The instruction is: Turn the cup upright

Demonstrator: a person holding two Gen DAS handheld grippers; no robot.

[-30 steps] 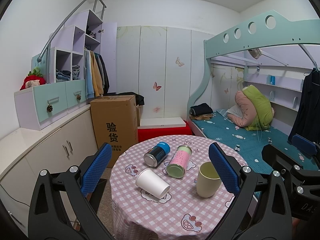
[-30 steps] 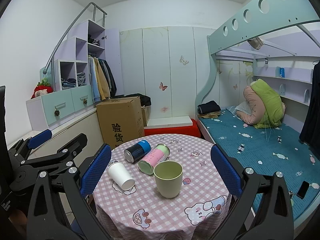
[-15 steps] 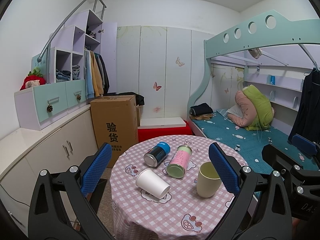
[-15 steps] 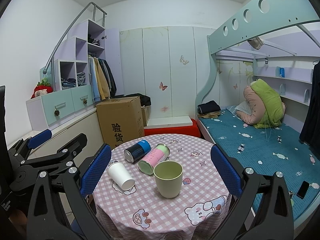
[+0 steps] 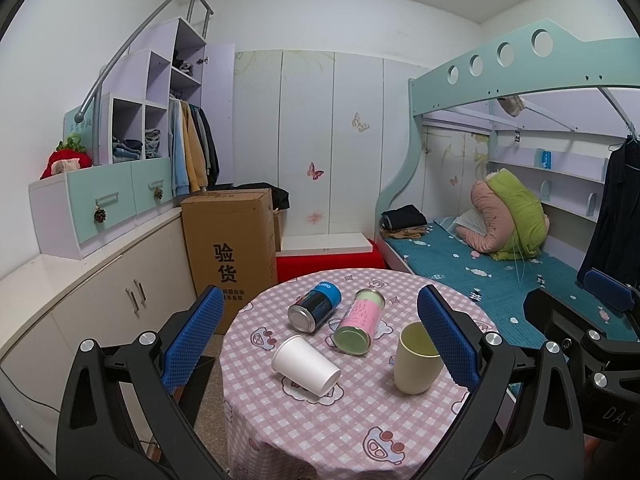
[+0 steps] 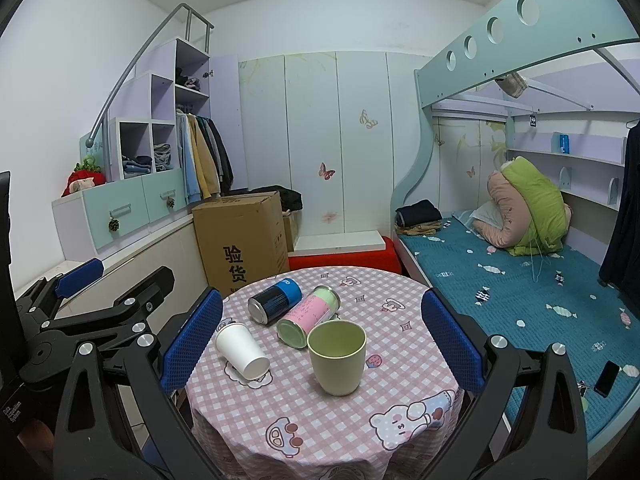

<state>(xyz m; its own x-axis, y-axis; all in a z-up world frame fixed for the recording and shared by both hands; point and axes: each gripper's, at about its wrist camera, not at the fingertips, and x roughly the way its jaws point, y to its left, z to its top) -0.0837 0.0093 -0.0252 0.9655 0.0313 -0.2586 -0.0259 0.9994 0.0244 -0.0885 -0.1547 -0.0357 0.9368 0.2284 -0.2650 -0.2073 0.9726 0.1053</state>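
Note:
A white paper cup (image 5: 306, 365) lies on its side on the round table with a pink checked cloth (image 5: 320, 436); it also shows in the right wrist view (image 6: 241, 350). A pale green cup (image 5: 416, 360) stands upright to its right, also in the right wrist view (image 6: 337, 357). A dark blue can (image 5: 315, 306) and a pink-and-green can (image 5: 359, 321) lie on their sides behind. My left gripper (image 5: 320, 348) is open and empty, back from the table. My right gripper (image 6: 322, 340) is open and empty, also held back.
A cardboard box (image 5: 230, 248) stands on the floor behind the table at left, next to white cabinets (image 5: 100, 304). A bunk bed with a teal mattress (image 5: 500, 276) runs along the right. A red bench (image 5: 328, 262) sits behind the table.

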